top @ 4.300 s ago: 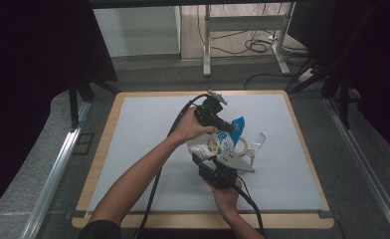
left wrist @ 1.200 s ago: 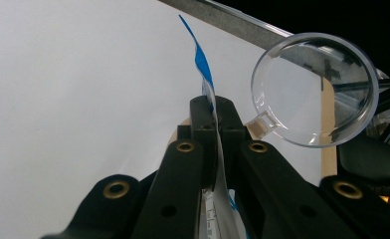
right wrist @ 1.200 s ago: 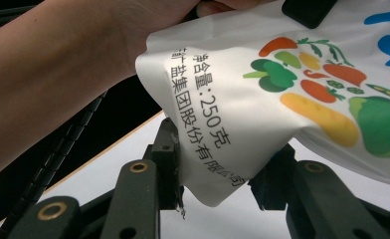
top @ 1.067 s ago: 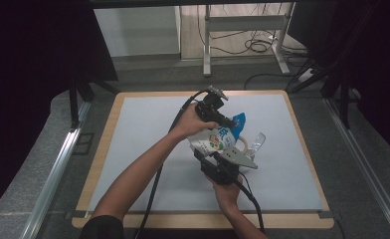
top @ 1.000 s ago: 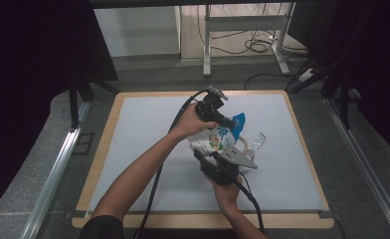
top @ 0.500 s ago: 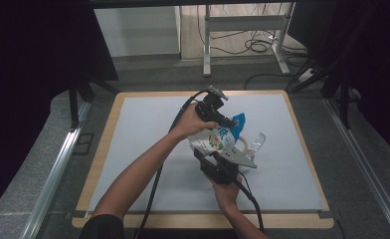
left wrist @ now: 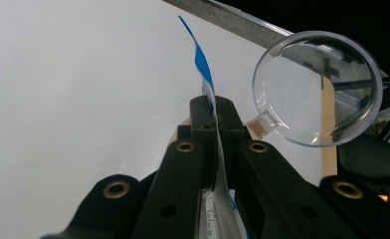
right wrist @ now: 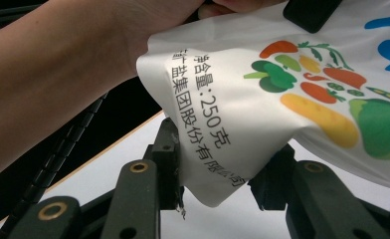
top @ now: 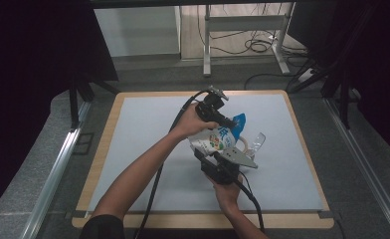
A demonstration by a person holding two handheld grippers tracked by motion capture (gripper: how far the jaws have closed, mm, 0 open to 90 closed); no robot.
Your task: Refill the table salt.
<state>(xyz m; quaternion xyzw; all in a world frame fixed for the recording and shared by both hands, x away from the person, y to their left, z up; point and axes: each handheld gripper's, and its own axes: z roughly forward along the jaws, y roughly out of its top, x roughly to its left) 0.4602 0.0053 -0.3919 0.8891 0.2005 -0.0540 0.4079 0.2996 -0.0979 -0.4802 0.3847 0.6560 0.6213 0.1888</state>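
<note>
Both grippers stay locked on the bag (top: 222, 139), left gripper (left wrist: 215, 117) pinching its blue top edge shut, right gripper (right wrist: 225, 179) half-closed around a lower corner, nothing shifting, so the pour into the clear cup (top: 256, 142) waits

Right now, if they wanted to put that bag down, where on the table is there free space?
The white mat lies bare left of the forearm, and along its near edge at the right. It is crowded mid-table: the left gripper and right gripper both clamp the bag, with the clear lid just right of it.
</note>
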